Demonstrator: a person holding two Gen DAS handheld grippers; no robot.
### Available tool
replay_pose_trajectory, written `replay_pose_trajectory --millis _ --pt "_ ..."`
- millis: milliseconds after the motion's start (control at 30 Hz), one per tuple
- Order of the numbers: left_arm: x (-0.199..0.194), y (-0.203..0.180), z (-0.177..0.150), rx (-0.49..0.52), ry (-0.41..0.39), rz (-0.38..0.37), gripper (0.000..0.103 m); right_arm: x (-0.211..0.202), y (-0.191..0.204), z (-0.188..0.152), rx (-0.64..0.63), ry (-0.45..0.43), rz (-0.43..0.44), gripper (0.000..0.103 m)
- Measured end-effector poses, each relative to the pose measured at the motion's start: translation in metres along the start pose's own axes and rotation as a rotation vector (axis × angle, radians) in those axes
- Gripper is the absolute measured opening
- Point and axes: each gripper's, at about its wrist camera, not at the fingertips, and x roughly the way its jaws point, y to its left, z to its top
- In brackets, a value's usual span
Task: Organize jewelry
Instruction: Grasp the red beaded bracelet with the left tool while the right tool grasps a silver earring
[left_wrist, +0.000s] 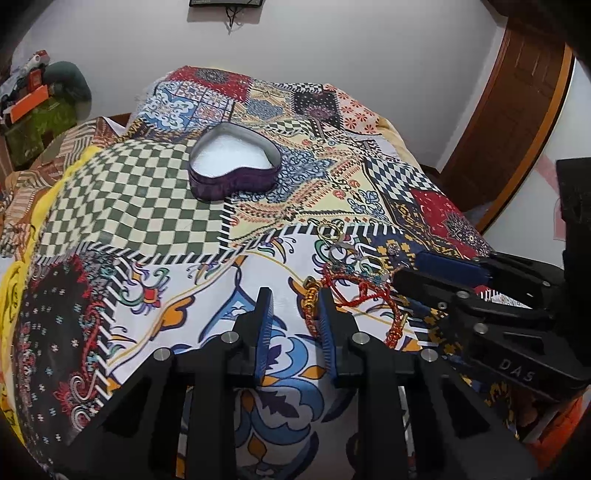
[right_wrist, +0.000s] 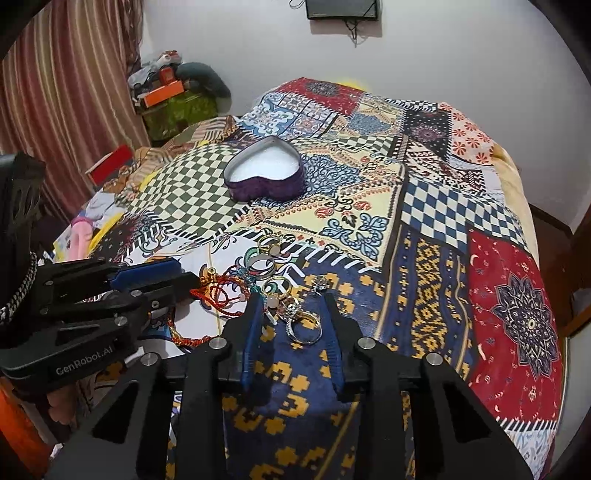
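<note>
A purple heart-shaped box (left_wrist: 232, 168) with a white lining sits open on the patchwork cloth; it also shows in the right wrist view (right_wrist: 265, 170). A pile of jewelry lies nearer: a red cord bracelet (left_wrist: 364, 295), gold beads (left_wrist: 311, 295) and several rings (right_wrist: 271, 245). My left gripper (left_wrist: 295, 295) is open just left of the gold beads. My right gripper (right_wrist: 290, 301) is open, with a silver ring (right_wrist: 304, 326) lying between its fingers on the cloth. Each gripper shows in the other's view, my right one (left_wrist: 413, 266) at the pile's right and my left one (right_wrist: 177, 271) at its left.
The patchwork cloth (left_wrist: 147, 206) covers a bed. A wooden door (left_wrist: 517, 110) stands at the right. Boxes and clutter (right_wrist: 173, 96) are stacked by a striped curtain (right_wrist: 70, 74) at the far left. A red box (right_wrist: 110, 162) lies at the bed's left edge.
</note>
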Motion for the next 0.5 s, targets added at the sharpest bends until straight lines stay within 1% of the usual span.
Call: replay_pose_trajectory --millis 33,67,100,133,167,233,400,500 --pt "0.001 0.000 -0.001 0.002 -0.003 0.001 0.019 0.002 0.000 0.000 0.001 0.008 0.004 0.025" --pt "0.001 0.000 -0.001 0.003 -0.003 0.001 0.011 0.005 -0.001 0.000 0.003 0.017 0.005 0.022" --pt "0.002 0.000 -0.001 0.003 -0.001 -0.002 0.005 0.006 0.000 -0.001 0.004 0.021 0.004 0.021" --pt "0.002 0.000 -0.001 0.001 -0.001 -0.010 0.004 0.006 0.000 -0.001 0.003 0.022 0.003 0.019" --pt "0.001 0.000 -0.001 -0.001 -0.002 -0.016 0.004 0.006 -0.001 -0.001 0.004 0.022 0.004 0.016" --pt "-0.001 0.000 -0.001 -0.001 -0.006 -0.018 0.004 0.005 -0.001 -0.001 0.006 0.019 0.015 0.013" --pt "-0.009 -0.003 -0.001 0.003 -0.022 -0.014 0.004 0.002 -0.002 -0.002 0.014 0.009 0.004 0.013" --pt "-0.018 -0.004 0.001 0.007 -0.046 -0.010 0.004 -0.005 -0.002 -0.002 0.022 -0.003 0.000 0.013"
